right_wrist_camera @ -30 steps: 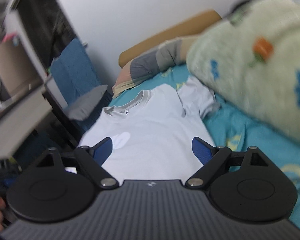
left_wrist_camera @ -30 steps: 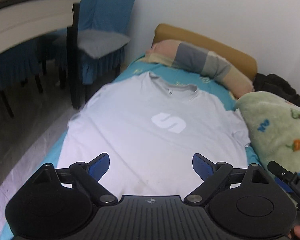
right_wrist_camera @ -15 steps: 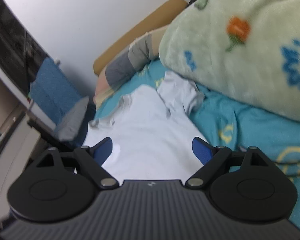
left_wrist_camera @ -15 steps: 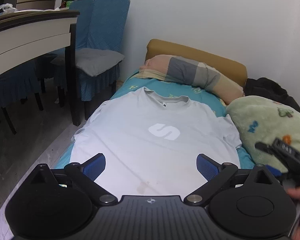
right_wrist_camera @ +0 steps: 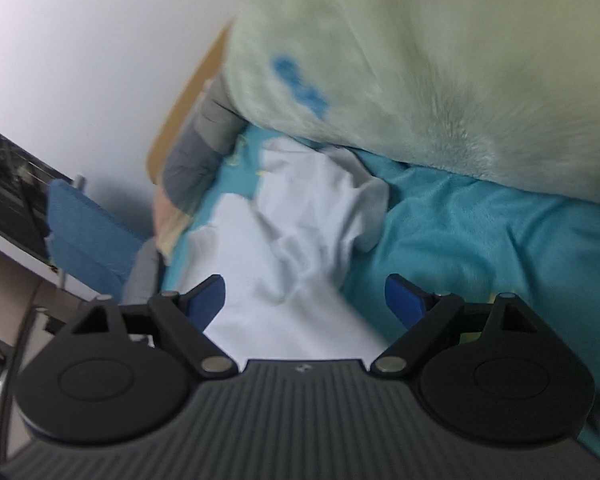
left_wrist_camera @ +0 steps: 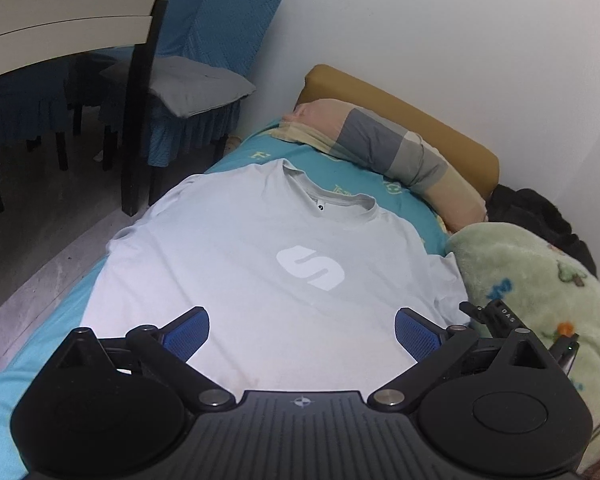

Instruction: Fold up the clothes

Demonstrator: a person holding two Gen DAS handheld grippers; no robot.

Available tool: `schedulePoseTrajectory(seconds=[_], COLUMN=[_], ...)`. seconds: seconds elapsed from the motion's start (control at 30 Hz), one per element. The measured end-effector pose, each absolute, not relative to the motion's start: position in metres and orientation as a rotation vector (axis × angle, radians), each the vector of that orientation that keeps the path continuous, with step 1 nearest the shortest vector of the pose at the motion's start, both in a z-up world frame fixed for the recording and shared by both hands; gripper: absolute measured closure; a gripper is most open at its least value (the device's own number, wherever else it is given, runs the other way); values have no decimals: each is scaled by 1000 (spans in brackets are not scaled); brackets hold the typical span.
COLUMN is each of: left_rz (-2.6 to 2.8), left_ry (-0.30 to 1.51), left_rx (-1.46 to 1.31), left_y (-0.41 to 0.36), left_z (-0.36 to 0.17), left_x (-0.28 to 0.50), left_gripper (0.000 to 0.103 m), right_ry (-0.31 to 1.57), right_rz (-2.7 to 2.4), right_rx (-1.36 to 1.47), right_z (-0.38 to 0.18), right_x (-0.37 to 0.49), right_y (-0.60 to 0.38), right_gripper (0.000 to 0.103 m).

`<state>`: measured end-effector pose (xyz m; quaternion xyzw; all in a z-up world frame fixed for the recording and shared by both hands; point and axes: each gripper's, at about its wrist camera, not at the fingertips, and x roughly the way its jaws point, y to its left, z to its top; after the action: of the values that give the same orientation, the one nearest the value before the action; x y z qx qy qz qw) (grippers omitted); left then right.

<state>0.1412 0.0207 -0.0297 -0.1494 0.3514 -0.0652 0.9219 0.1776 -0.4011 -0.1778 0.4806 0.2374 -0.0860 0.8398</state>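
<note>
Pale grey cotton T-shirt with white S-shaped logo (left_wrist_camera: 268, 264) spread flat, front up, along the teal bed sheet (left_wrist_camera: 28, 352); collar toward the headboard end, hem toward the foot end. One side hangs at the floor-side edge of the bed, the other sleeve (right_wrist_camera: 324, 200) crumpled against the pale green fleece blanket (left_wrist_camera: 540, 280) on the wall side.

Left gripper (left_wrist_camera: 302, 332) released, blue pads wide apart, nothing between them, hovering over the hem end. Right gripper (right_wrist_camera: 304, 296) likewise released and empty, aimed low at the bunched wall-side sleeve; right view motion-blurred, so contact with the cloth can't be told.

Shirt lies unfolded. Judgement: step in hand looks like a grab at the wall-side sleeve for a lengthwise fold.

To do it well:
- Pinch one layer of the sleeve only, clear of sheet and blanket fleece.
- Flatten the crumple before folding, else a lump gets locked in.
- Pair with a left grab at the hem corner on the same side, so the edge moves as one straight line.
- Lift low, carry toward the logo's centre line, lay down taut.
</note>
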Motion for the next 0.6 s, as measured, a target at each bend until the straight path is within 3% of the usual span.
schedulePoseTrajectory(seconds=[0.37, 0.43, 0.53, 0.6], left_rz=[-26, -10, 3, 20], left_ry=[794, 817, 836, 826], left_rx=[-414, -432, -432, -420], left_y=[26, 27, 27, 31], left_z=[-96, -107, -116, -118], left_x=[227, 239, 247, 248], left_gripper=[3, 3, 3, 3], right_ry=[324, 351, 403, 411], right_rz=[2, 9, -45, -98], right_rx=[944, 912, 797, 715], right_z=[-204, -200, -183, -164], right_x=[256, 272, 288, 291], right_y=[-417, -415, -402, -393], right_gripper=[16, 22, 41, 83])
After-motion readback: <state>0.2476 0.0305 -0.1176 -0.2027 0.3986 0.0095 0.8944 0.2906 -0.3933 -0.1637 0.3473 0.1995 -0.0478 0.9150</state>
